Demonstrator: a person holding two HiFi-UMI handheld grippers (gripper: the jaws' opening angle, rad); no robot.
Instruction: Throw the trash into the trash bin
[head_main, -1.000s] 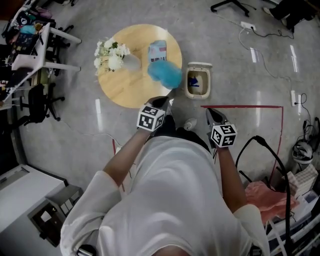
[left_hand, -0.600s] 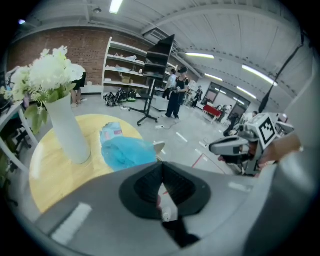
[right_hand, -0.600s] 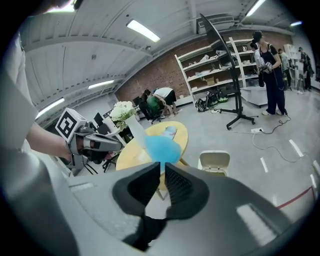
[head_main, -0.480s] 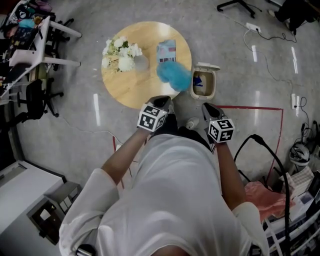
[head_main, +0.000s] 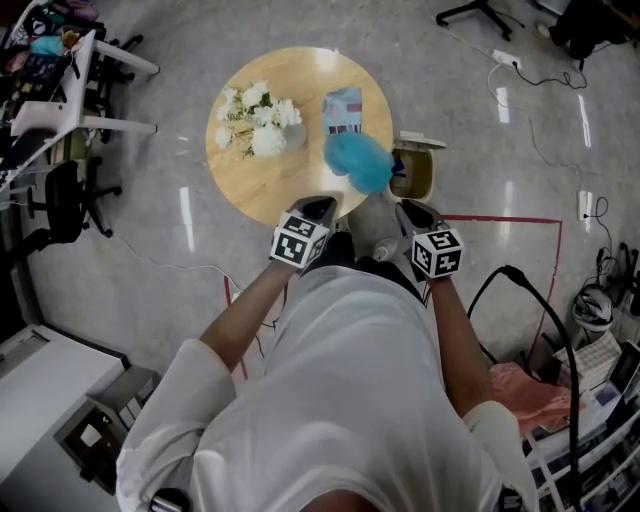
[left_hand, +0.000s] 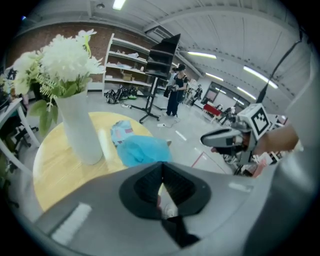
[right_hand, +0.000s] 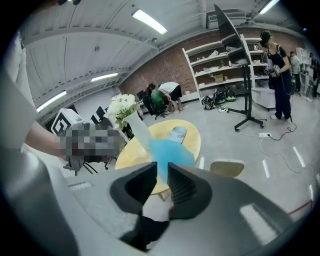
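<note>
Hovering near the desk (head_main: 250, 180), the left hand-held gripper (left_hand: 161, 172) is pinched shut. The right hand-held gripper (right_hand: 162, 172) has just been opening its jaws, with nothing between them. Blue trash (head_main: 358, 162) lies at the desk's edge, beside the bin (head_main: 414, 178).

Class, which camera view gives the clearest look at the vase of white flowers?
The left gripper view: the vase of white flowers stands close, large and side-on. The head view shows it small, from above. The right gripper view shows it small and far off, behind the jaws.
</note>
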